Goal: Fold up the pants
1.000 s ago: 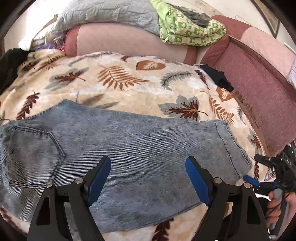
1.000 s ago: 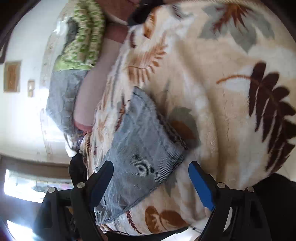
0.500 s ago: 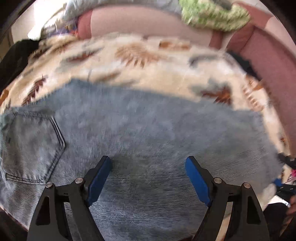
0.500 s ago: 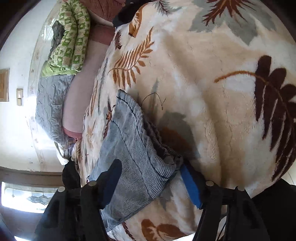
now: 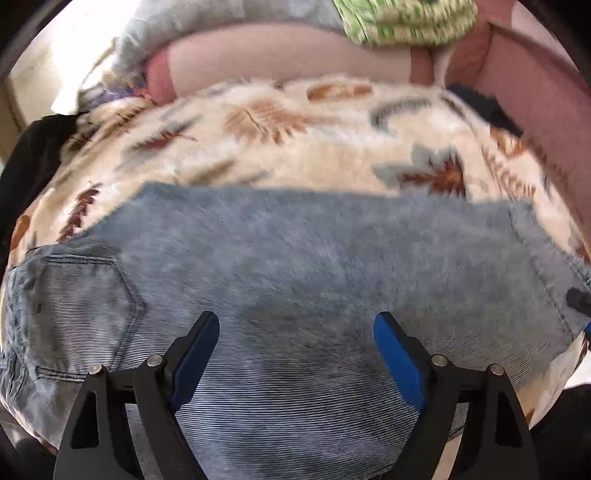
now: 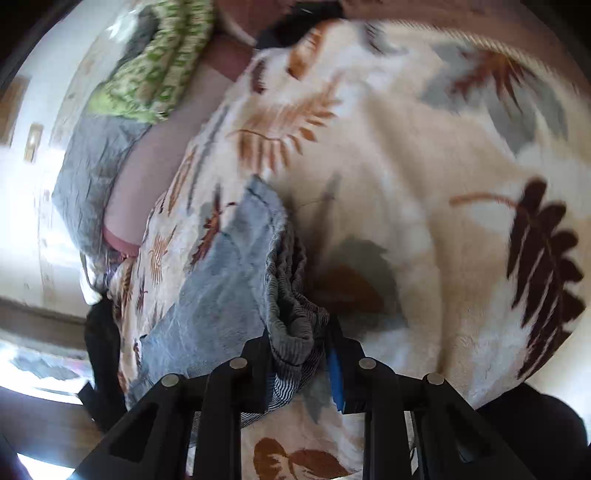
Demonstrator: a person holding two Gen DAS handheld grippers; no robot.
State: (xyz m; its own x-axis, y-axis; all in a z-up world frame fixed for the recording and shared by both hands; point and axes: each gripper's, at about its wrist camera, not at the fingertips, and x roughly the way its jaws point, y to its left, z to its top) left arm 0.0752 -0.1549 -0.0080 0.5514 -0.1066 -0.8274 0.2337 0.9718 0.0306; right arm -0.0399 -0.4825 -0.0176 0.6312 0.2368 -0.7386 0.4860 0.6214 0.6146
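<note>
Soft, fairly heavy denim pants (image 5: 295,266) are pinched at the hem, likely both layers, by right gripper (image 6: 295,354); left gripper (image 5: 295,343) jaws spread above mid-leg.

The left wrist camera sits low behind the left gripper (image 5: 291,343), looking forward and down across the pants (image 5: 295,266) from close above, toward the sofa back (image 5: 280,59) beyond. The right wrist camera is rolled sideways, so the sofa back (image 6: 147,155) runs up its left side; it looks from very near at the pants' (image 6: 229,266) hem end. Both views share the pants, the leaf-print blanket (image 5: 332,147) and the green cloth (image 5: 406,18) on the sofa back.
</note>
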